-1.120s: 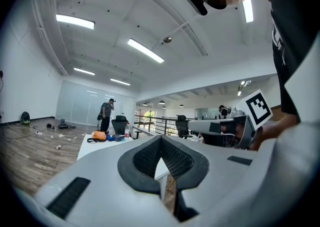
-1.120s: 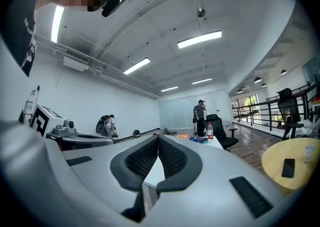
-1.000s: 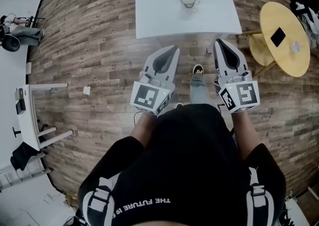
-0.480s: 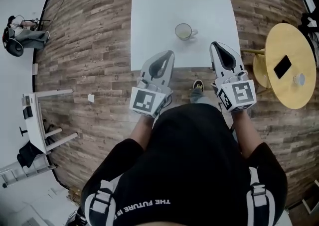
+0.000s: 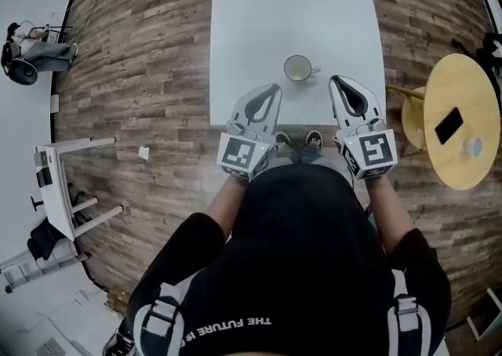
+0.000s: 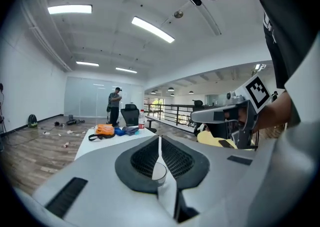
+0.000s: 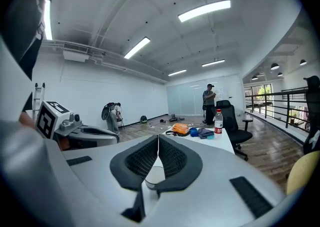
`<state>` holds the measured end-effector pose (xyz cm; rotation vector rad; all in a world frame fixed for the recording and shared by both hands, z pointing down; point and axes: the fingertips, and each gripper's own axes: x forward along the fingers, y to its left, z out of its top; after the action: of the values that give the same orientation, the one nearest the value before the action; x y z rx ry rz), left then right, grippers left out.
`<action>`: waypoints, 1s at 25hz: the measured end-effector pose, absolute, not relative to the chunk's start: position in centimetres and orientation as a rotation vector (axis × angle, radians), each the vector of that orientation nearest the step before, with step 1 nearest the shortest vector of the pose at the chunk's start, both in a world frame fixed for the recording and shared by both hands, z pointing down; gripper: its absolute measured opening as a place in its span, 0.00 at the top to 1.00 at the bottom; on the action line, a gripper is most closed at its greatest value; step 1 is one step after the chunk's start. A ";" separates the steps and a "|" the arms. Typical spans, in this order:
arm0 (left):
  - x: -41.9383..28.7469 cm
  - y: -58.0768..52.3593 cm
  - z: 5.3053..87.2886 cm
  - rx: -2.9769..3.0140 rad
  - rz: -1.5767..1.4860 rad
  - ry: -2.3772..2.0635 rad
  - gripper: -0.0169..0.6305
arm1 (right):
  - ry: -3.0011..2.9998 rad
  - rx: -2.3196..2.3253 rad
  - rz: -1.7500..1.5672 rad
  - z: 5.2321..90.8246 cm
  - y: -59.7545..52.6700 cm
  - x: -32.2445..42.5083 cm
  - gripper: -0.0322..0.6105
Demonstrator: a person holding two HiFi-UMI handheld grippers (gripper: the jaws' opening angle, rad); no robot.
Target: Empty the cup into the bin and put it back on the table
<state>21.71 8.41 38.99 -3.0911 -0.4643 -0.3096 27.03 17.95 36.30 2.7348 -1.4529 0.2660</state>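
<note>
On the white table [image 5: 259, 25], close to the near edge, there's one cup [image 5: 298, 69] standing upright with its handle pointing to the right. Can't really make out what's in it from up here.

Neither tong has it. The left gripper [image 5: 274, 88] is clamped fully shut on nothing, with its jaw tips meeting in a thin line. The right gripper [image 5: 332, 80] is the same: jaws pressed together and empty. Both hover over the table's near edge with the tips aimed at the cup, one on each side and just short of it, not touching. In each gripper view, the cup rim only peeks through the hollow behind the closed tips, so it's beyond the jaws, not between them.

Count so far: one cup, two grippers, one white table.

Further out, the far end of that table has one orange bag [image 7: 180, 129] with some blue cloth stuff [image 7: 200, 132] beside it and one water bottle [image 7: 218, 121]. One black office chair [image 7: 232, 118] stands next to that end, and one person [image 7: 210, 102] stands way in the back.

Off to the right is one round yellow side table [image 5: 463, 72] with one dark phone [image 5: 449, 125] and one small pale object [image 5: 472, 145] I can't identify. The wearer's two shoes [image 5: 298, 140] show on the wood floor [image 5: 141, 72] below the grippers.
</note>
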 end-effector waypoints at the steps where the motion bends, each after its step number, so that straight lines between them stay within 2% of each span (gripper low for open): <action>1: 22.0 8.1 39.5 -3.090 -0.319 -0.483 0.94 | -1.450 2.725 0.271 36.6 17.6 27.1 0.92; 6: 24.1 7.9 42.0 -3.050 -0.356 -0.594 0.93 | -1.411 2.710 0.327 38.3 17.0 29.2 0.92; 7: 24.5 8.0 42.7 -3.044 -0.374 -0.610 0.84 | -1.408 2.708 0.340 38.6 17.0 29.6 0.92; 8: 25.1 8.1 43.3 -3.038 -0.392 -0.623 0.61 | -1.406 2.702 0.350 39.0 17.0 30.1 0.92; 9: 25.6 8.2 44.0 -3.031 -0.409 -0.635 0.51 | -1.404 2.691 0.362 39.4 17.0 30.5 0.92; 18: 28.8 7.4 54.0 -2.940 -0.576 -0.740 0.35 | -1.401 2.542 0.588 46.9 15.8 33.2 0.92; 25: 32.0 8.6 59.1 -2.895 -0.560 -0.931 0.33 | -1.432 2.362 0.718 56.0 15.3 34.2 0.90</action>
<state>32.00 8.56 59.12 -2.8950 -0.9313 -0.5604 34.21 15.34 55.96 2.3618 -1.4324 0.7184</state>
